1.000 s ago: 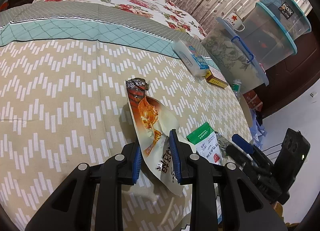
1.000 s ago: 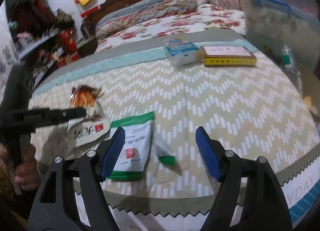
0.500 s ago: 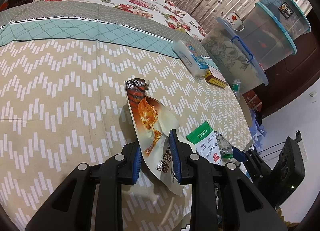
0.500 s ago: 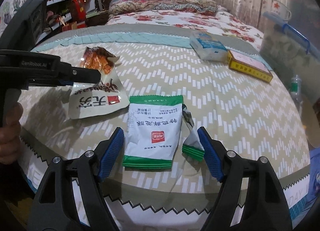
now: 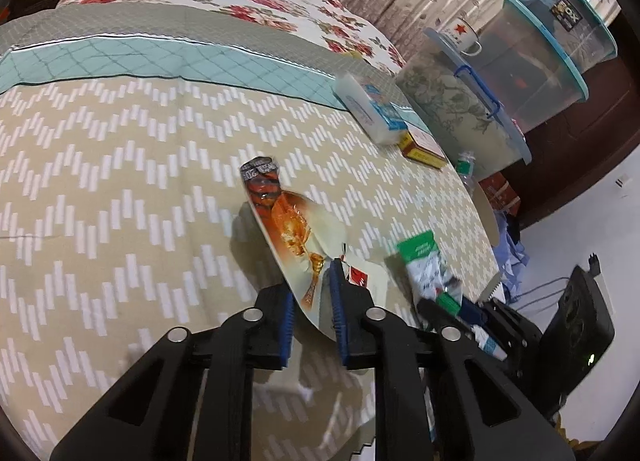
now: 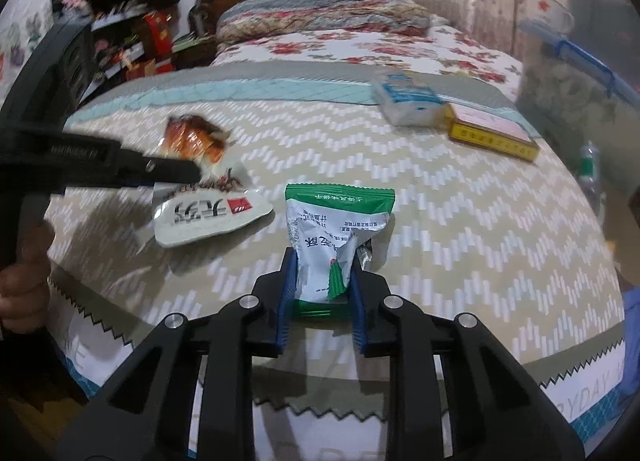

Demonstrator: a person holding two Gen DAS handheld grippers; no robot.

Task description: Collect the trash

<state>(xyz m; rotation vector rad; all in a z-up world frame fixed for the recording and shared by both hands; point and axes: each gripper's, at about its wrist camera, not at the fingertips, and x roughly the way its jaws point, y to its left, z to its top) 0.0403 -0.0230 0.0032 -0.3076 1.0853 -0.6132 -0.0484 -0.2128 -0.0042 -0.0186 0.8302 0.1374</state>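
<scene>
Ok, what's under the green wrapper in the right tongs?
Under the green wrapper only the zigzag bedspread shows around its edges. The right tongs pinch its near end; whatever lies directly beneath it is covered.

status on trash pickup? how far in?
Done: nothing visibly binned; no bin in view. In hand: left claw shut on the orange wrapper, right claw shut on the green wrapper, both at the bed edge. Left: lift both and dump them. The tissue pack and yellow box sit further back, probably not trash.
</scene>
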